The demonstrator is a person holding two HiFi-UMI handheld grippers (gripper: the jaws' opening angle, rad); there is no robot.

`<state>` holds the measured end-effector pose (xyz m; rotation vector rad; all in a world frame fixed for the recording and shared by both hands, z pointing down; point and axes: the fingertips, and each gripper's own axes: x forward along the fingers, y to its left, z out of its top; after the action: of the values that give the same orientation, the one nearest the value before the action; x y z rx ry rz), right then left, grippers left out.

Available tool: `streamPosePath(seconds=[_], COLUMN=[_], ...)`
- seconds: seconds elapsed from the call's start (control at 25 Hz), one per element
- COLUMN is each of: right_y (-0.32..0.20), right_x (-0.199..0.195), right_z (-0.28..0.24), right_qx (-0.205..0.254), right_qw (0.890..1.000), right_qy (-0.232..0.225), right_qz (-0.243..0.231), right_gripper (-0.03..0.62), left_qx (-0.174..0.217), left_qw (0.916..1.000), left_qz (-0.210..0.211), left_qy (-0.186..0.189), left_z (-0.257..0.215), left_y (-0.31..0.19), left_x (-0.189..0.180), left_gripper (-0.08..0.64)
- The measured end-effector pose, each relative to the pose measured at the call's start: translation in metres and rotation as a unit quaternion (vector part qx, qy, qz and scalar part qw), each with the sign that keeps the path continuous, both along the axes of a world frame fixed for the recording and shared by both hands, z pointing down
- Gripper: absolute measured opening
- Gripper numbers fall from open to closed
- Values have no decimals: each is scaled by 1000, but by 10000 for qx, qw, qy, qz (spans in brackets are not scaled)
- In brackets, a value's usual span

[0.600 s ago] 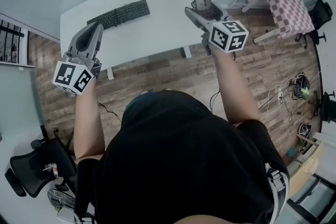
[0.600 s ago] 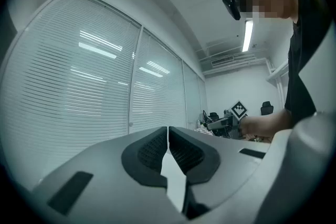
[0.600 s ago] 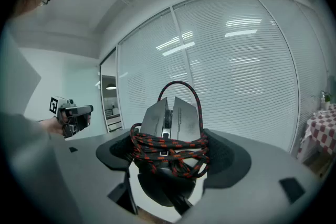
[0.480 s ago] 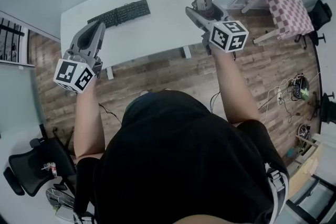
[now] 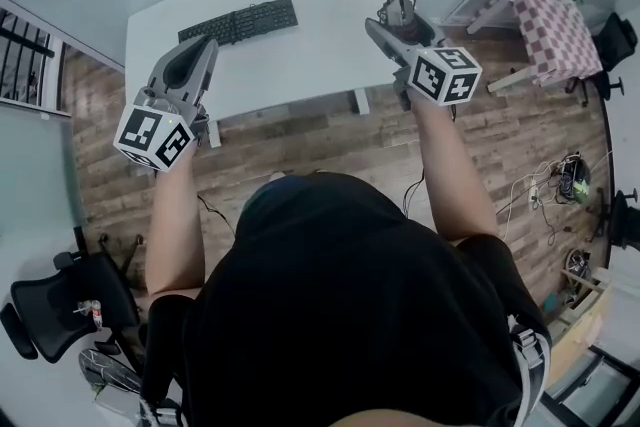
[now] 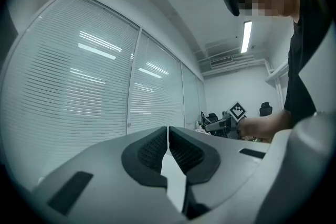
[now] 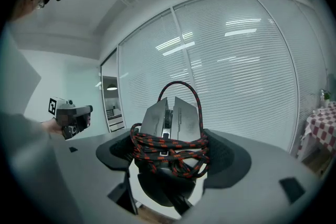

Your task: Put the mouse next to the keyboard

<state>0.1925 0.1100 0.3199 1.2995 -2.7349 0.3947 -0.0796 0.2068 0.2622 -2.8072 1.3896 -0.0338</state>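
A grey mouse (image 7: 170,126) with its red-and-black braided cable (image 7: 168,149) wound round it sits between the pads of my right gripper (image 7: 169,157), which is shut on it. In the head view that right gripper (image 5: 398,23) holds the mouse (image 5: 397,12) in the air over the right end of the white table (image 5: 300,45). A black keyboard (image 5: 238,22) lies on the table's far left part. My left gripper (image 5: 190,65) hovers near the table's left front edge, its pads (image 6: 181,150) closed together with nothing between them.
A table with a red-checked cloth (image 5: 550,15) stands at the far right. An office chair (image 5: 55,300) is at the lower left. Cables and a power strip (image 5: 560,175) lie on the wooden floor to the right. Window blinds (image 7: 236,76) run behind the table.
Both grippers have shifted a little to the right and forward over the table. The mouse stays held in the right gripper.
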Motion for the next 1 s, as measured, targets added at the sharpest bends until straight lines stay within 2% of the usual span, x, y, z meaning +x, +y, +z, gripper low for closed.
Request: streamPosePath(seconds=[0.68, 1.0], right_y=[-25, -57], right_x=[28, 19], right_z=[14, 31], right_qx=[-156, -287], right_qw=[9999, 9995], right_qy=[46, 80], right_qz=[-26, -101], right_gripper=[385, 385], left_qx=[-118, -271], left_qw=[9999, 9996], left_qz=[56, 46], left_qy=[-42, -12], left_z=[8, 23], left_y=[-21, -53], left_x=[40, 38], left_gripper=[25, 25])
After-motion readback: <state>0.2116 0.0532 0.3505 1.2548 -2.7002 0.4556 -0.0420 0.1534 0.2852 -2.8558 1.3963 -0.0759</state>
